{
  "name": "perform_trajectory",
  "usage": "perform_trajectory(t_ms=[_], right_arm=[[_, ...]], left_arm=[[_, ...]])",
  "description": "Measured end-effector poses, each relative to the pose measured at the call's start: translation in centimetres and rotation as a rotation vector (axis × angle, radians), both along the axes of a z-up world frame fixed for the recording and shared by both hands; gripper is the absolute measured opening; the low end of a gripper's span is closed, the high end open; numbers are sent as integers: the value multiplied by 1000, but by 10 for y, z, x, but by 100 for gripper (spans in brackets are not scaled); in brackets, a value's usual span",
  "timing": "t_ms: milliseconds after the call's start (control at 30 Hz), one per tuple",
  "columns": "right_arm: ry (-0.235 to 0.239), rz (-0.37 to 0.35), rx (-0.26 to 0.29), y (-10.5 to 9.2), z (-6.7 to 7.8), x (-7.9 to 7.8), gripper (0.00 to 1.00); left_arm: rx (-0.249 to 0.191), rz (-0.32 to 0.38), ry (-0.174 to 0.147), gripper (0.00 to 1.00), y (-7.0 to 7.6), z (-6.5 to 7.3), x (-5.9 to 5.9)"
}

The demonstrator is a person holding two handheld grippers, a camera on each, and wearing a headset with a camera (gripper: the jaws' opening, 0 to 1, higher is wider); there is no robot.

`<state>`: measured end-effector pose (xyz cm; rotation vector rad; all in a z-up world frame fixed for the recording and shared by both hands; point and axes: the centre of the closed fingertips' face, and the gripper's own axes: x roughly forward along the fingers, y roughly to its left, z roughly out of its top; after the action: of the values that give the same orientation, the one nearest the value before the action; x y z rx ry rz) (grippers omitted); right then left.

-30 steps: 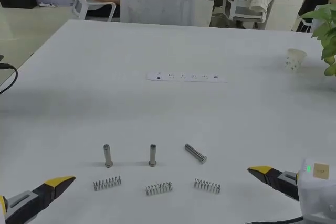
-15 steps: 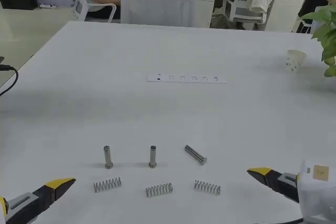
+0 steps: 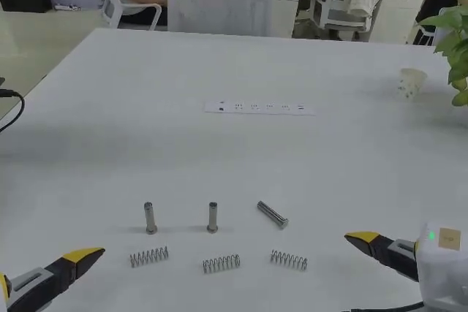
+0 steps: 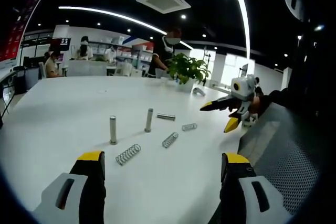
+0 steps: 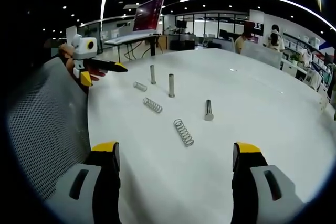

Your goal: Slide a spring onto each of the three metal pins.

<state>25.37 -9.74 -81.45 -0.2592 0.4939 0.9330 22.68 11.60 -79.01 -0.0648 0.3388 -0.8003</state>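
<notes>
L gripper (image 4: 163, 157) & R gripper (image 5: 176, 147): jaws wide apart, nothing held. Two pins (image 3: 149, 218) upright, third pin (image 3: 272, 214) lying flat at right. Three springs (image 3: 221, 262) lie just nearer.

Counted in front of me: three metal pins (image 3: 149, 218) (image 3: 213, 217) (image 3: 272, 214), three springs (image 3: 149, 256) (image 3: 221, 262) (image 3: 288, 259), one power strip (image 3: 259, 107), one paper cup (image 3: 411, 83). My left gripper (image 4: 163, 157) and right gripper (image 5: 176, 147) make two.

You find no legible text at workbench: markings on power strip (image 3: 259, 108) too small to read; red banner (image 4: 17, 29) and pink screen (image 5: 148, 13) blurred beyond reading.
</notes>
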Motion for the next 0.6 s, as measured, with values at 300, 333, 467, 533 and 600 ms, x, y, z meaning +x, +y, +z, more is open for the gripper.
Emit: perform_trajectory(t_ms=[300, 333, 467, 533, 600], right_arm=[[-5, -7, 6, -1, 2, 1, 89], [-5, -8, 6, -1, 2, 2, 89], [-6, -6, 3, -1, 1, 2, 89], [-6, -7, 6, -1, 2, 2, 89], [-8, -9, 9, -1, 3, 3, 89]], left_arm=[[3, -5, 2, 88, -1, 0, 0], [2, -5, 2, 88, -1, 0, 0], [4, -5, 0, 88, -1, 0, 0], [4, -4, -1, 88, -1, 0, 0], [4, -2, 0, 87, -1, 0, 0]])
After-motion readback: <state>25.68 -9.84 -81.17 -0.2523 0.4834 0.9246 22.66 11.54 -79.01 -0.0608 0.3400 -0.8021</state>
